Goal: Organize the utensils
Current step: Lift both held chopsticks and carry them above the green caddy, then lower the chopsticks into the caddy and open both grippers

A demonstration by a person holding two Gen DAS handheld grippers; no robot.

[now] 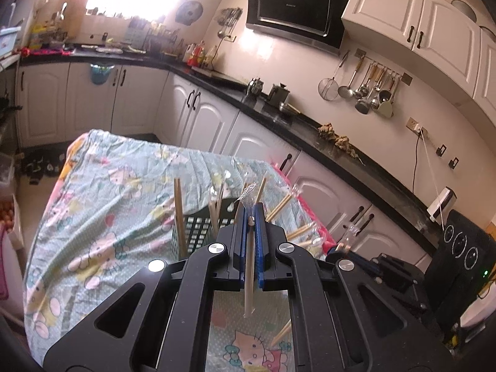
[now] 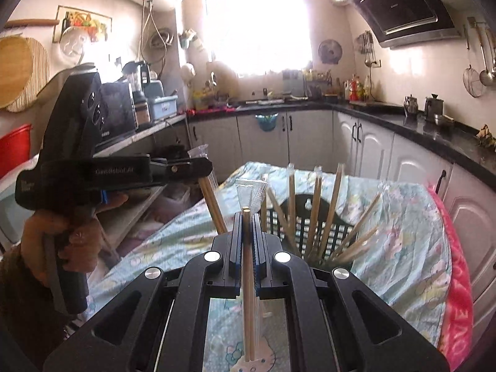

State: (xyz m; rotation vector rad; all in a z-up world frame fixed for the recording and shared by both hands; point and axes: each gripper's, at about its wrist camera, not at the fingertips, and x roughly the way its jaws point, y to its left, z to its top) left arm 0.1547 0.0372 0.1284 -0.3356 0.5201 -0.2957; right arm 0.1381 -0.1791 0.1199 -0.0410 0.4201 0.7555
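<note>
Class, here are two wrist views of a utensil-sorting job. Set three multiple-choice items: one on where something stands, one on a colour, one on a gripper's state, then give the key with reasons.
1. Where does the basket stand?
A. on the counter
B. on the cloth-covered table
C. on the floor

2. What colour is the basket?
A. white
B. red
C. black

3. What is the right gripper doing?
A. shut on chopsticks
B. open and empty
C. shut on a ladle

Key: 1 B, it sits on the patterned cloth. 2 C, its mesh wall is black. 3 A, wrapped chopsticks run between its closed fingers.
</note>
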